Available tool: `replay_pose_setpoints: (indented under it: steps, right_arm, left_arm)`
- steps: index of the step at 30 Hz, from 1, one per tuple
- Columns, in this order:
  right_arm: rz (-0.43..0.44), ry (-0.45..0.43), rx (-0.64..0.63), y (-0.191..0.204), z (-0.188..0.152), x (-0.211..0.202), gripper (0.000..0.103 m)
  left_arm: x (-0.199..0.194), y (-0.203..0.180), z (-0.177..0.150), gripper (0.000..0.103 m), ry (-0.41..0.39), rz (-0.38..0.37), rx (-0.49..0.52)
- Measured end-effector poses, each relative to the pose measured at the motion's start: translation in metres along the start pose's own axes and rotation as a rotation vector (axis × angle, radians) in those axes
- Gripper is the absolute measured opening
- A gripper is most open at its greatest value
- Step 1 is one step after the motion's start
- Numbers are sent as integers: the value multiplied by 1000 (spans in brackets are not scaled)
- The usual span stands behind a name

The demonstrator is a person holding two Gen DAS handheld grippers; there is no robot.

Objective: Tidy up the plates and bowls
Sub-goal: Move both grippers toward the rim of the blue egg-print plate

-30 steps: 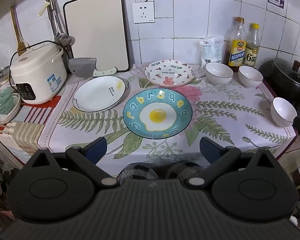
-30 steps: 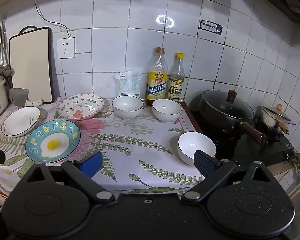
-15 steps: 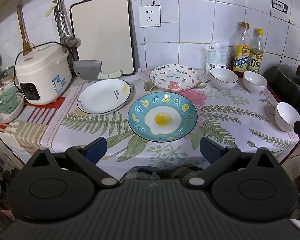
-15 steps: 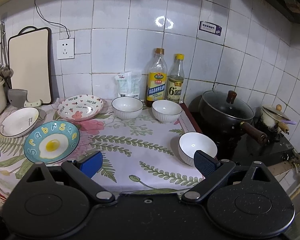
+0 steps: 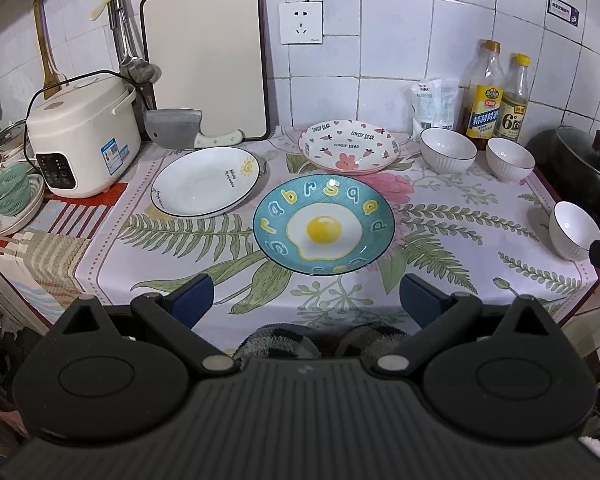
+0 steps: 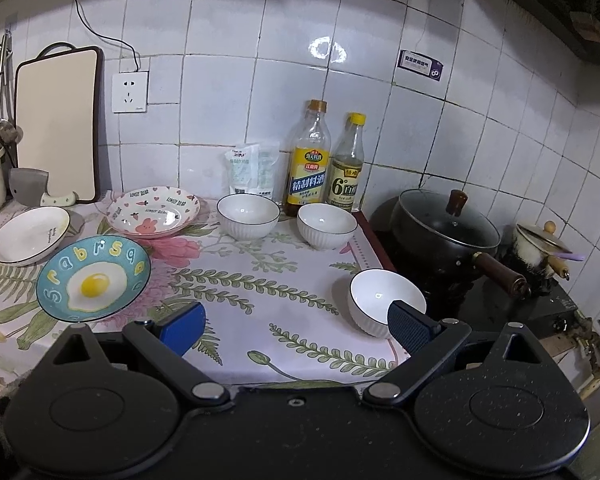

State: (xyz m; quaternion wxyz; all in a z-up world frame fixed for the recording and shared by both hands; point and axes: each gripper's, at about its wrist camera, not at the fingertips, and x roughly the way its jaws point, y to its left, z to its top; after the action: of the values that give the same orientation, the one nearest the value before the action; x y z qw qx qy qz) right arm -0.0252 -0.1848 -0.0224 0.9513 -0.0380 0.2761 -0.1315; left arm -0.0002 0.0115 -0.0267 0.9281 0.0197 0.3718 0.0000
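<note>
A blue plate with a fried-egg design [image 5: 323, 225] [image 6: 93, 279] lies in the middle of the counter. A white plate with a sun drawing [image 5: 207, 181] [image 6: 30, 234] lies to its left. A pink patterned plate [image 5: 349, 145] [image 6: 153, 211] lies behind. Two white bowls [image 5: 448, 149] [image 5: 510, 159] stand at the back right, also in the right wrist view [image 6: 248, 216] [image 6: 326, 225]. A third white bowl [image 5: 575, 230] [image 6: 386, 302] stands near the front right edge. My left gripper [image 5: 306, 300] is open and empty before the counter edge. My right gripper [image 6: 296, 326] is open and empty, its right finger just before the third bowl.
A rice cooker [image 5: 82, 132], cleaver [image 5: 180, 134] and cutting board [image 5: 206, 60] stand at the back left. Two bottles [image 6: 308, 160] [image 6: 348, 164] and a bag [image 6: 252, 168] stand by the wall. A black lidded pot [image 6: 446, 226] sits on the stove at right.
Both grippers have drifted slightly, the left view shifting a little right and up. Nothing on the counter has moved. Both stay open.
</note>
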Motion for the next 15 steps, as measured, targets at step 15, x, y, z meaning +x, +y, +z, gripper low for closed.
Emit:
replay_pose_setpoints:
  steps: [15]
  right_arm:
    - [78, -11, -1, 3, 3, 9, 99]
  left_arm:
    - [1, 2, 8, 101, 11, -10, 12]
